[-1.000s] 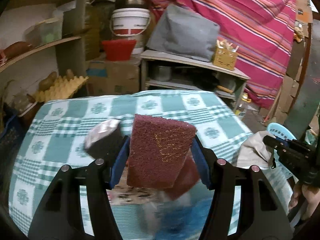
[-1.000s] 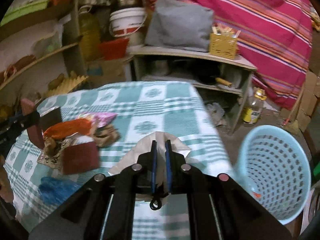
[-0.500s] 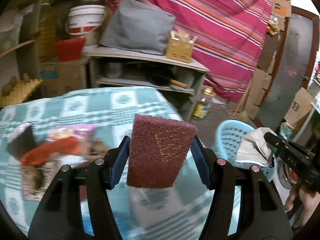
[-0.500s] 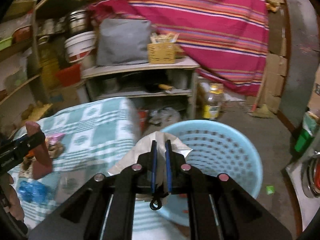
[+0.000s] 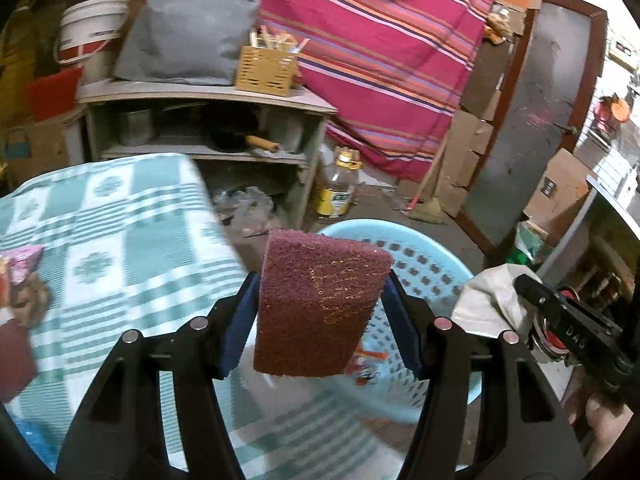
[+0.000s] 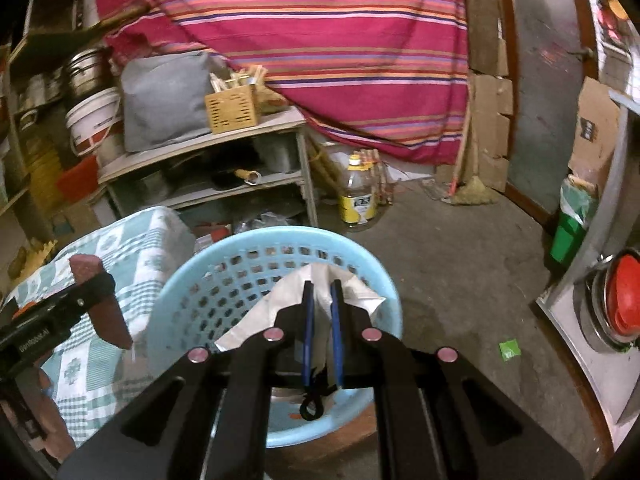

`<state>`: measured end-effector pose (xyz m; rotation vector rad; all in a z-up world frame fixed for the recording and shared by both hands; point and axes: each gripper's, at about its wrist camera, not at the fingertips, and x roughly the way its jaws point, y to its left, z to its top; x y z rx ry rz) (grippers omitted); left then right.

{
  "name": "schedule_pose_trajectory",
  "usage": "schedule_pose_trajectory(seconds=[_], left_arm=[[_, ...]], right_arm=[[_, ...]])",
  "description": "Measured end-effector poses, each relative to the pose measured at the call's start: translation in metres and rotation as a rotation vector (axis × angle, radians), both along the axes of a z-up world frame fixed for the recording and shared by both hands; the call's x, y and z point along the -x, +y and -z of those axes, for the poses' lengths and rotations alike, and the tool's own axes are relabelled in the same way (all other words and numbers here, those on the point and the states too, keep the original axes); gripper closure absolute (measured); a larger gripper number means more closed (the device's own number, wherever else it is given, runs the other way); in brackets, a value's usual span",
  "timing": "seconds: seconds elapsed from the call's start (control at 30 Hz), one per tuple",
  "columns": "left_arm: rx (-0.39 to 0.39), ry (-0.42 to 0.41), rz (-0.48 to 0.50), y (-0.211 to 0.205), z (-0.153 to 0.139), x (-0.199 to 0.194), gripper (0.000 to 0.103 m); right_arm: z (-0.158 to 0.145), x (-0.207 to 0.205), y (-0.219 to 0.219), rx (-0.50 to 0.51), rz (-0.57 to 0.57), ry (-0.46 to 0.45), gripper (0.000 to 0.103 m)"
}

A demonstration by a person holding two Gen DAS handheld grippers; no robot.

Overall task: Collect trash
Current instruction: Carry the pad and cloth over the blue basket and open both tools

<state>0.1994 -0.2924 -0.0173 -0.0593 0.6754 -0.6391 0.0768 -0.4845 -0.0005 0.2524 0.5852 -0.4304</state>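
Note:
My left gripper point(image 5: 320, 284) is shut on a maroon scouring pad point(image 5: 320, 304), held upright at the table's right edge, just before the light-blue basket point(image 5: 432, 264). My right gripper point(image 6: 321, 288) is shut on a crumpled white paper point(image 6: 288, 296) and holds it over the basket's point(image 6: 224, 268) opening. The paper point(image 5: 492, 300) and right gripper also show at the right of the left wrist view. The left gripper with its pad point(image 6: 100, 304) shows at the left of the right wrist view. Some trash lies in the basket's bottom point(image 5: 364, 364).
The table has a green checked cloth point(image 5: 120, 248), with wrappers point(image 5: 20, 272) at its left. A grey shelf unit point(image 5: 208, 120) stands behind, an oil bottle point(image 6: 358, 196) on the floor beside it. A green scrap point(image 6: 509, 349) lies on the concrete floor.
Both grippers have swung right from the table to the basket, carrying the pad and the paper. The paper now hangs over the basket's opening.

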Motion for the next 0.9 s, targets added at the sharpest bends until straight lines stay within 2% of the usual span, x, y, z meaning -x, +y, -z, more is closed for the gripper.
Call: schedule_pose_trajectory(seconds=[0.27, 0.4, 0.57, 0.6, 0.67, 0.8, 0.9], left_arm=[[-0.046, -0.025, 0.057, -0.047, 0.015, 0.001, 0.043], [-0.039, -0.03, 0.068, -0.056, 0.018, -0.002, 0.043], [-0.07, -0.045, 0.056, -0.062, 0.023, -0.005, 0.042], [-0.075, -0.047, 0.052, -0.062, 0.024, -0.006, 0.041], [-0.079, -0.058, 0.041, -0.061, 0.024, -0.007, 0.031], [-0.068, -0.076, 0.024, -0.055, 0.02, -0.007, 0.024], [-0.09, -0.112, -0.015, -0.05, 0.019, -0.004, 0.019]], right_arm=[[0.012, 0.005, -0.022, 0.005, 0.041, 0.018, 0.095], [0.016, 0.007, -0.03, -0.008, 0.052, 0.008, 0.095], [0.018, 0.003, -0.027, -0.004, 0.041, 0.002, 0.095], [0.019, 0.001, -0.025, 0.002, 0.036, 0.003, 0.095], [0.02, 0.001, -0.023, 0.006, 0.029, 0.005, 0.095], [0.021, -0.001, -0.021, 0.004, 0.015, 0.005, 0.095], [0.022, -0.002, -0.018, 0.004, 0.004, 0.006, 0.095]])
